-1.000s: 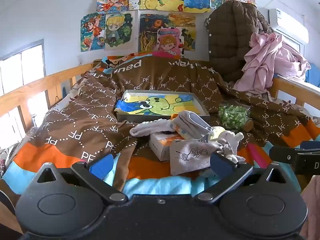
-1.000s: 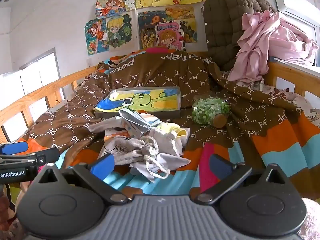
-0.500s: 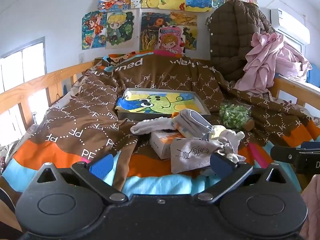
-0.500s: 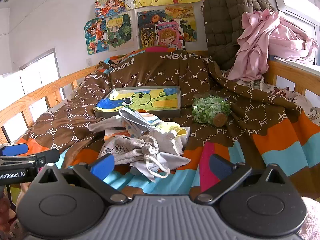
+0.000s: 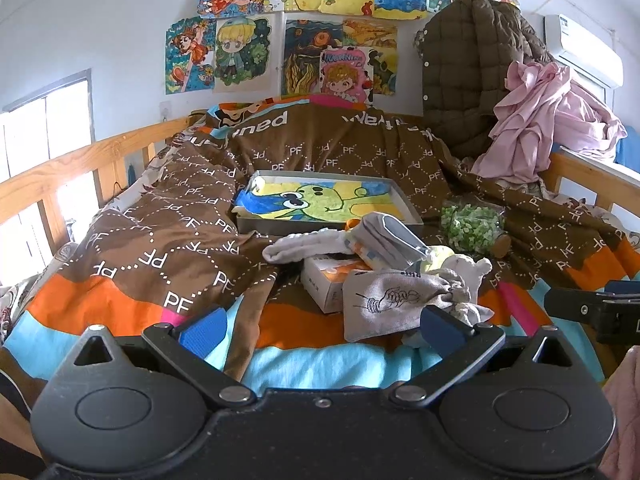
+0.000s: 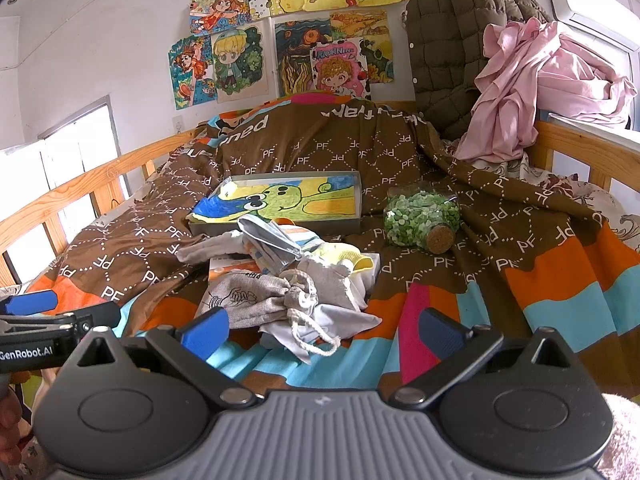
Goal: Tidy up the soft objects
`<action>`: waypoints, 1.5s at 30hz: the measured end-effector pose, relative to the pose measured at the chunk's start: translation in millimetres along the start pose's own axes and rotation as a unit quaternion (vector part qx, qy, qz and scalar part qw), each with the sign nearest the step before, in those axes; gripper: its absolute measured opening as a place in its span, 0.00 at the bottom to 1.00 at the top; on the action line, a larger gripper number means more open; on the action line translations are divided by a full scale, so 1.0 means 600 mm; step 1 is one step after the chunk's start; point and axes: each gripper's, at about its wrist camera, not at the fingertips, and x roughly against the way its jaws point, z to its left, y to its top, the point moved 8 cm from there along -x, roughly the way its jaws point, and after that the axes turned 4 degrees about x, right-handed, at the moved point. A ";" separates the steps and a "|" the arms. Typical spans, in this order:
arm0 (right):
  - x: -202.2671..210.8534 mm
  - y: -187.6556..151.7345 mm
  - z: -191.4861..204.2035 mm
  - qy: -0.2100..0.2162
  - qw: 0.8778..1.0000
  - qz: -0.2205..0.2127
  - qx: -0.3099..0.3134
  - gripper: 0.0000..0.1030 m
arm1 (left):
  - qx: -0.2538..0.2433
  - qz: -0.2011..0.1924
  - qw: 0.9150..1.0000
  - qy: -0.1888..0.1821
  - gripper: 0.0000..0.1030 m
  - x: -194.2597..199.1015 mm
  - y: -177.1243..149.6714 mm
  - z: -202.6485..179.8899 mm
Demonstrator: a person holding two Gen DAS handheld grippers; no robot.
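A pile of soft things lies on the bed: a grey drawstring pouch [image 5: 384,304] [image 6: 256,294] with a line drawing, a white sock [image 5: 300,246] [image 6: 208,246], a folded grey-blue cloth [image 5: 396,236] [image 6: 268,236] and a yellow-white cloth [image 6: 348,260], over an orange-white box [image 5: 328,276]. My left gripper [image 5: 320,326] is open and empty, just short of the pile. My right gripper [image 6: 322,330] is open and empty, with the pouch's cord between its fingers' line.
A grey tray [image 5: 408,204] [image 6: 358,200] with a dinosaur picture lies behind the pile. A corked jar of green bits [image 5: 472,226] [image 6: 420,218] lies to its right. Wooden rails [image 5: 60,164] [image 6: 580,136] edge the bed. A brown jacket [image 5: 472,76] and pink cloth [image 6: 528,76] hang at the back right.
Both grippers have moved slightly forward toward the pile. Both stay open and nothing on the bed has moved.
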 end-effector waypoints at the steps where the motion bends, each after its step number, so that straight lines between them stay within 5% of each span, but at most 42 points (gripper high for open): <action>1: 0.000 0.000 0.000 0.000 1.000 0.000 0.000 1.00 | 0.000 0.000 1.000 0.000 0.99 0.000 0.000 0.000; 45: -0.002 -0.001 0.001 0.000 1.000 0.003 -0.001 1.00 | 0.000 -0.001 1.000 -0.001 0.99 -0.001 -0.001 0.000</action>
